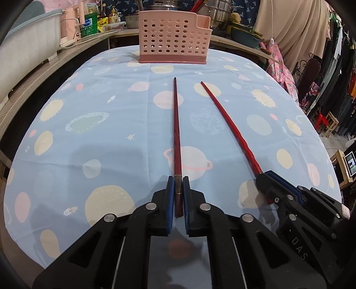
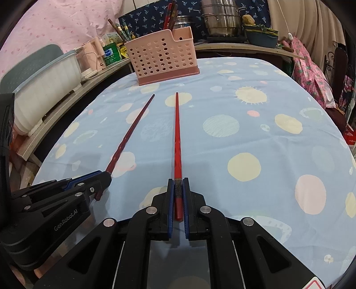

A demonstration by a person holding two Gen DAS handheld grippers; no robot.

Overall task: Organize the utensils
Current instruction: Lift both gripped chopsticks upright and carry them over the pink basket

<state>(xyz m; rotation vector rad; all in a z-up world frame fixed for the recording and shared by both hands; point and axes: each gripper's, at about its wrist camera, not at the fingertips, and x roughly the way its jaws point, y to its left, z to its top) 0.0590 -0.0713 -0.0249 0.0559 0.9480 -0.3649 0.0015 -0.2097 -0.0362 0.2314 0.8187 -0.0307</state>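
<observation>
My left gripper [image 1: 178,181] is shut on the thick end of a dark red chopstick [image 1: 177,133] that points away over the table; both show at the left of the right wrist view, gripper [image 2: 104,175] and chopstick [image 2: 131,131]. My right gripper [image 2: 178,182] is shut on a brighter red chopstick [image 2: 177,133], also seen in the left wrist view [image 1: 229,124] with its gripper [image 1: 263,175]. A pink perforated utensil basket [image 1: 173,37] stands at the table's far edge [image 2: 160,57] and holds several chopsticks [image 2: 171,15].
The table wears a light blue planet-print cloth [image 1: 100,137]. A white tub [image 2: 44,86] sits on a wooden ledge to the left. Steel pots [image 2: 222,17] and bottles stand on the counter behind. Clothes hang at the right [image 1: 333,66].
</observation>
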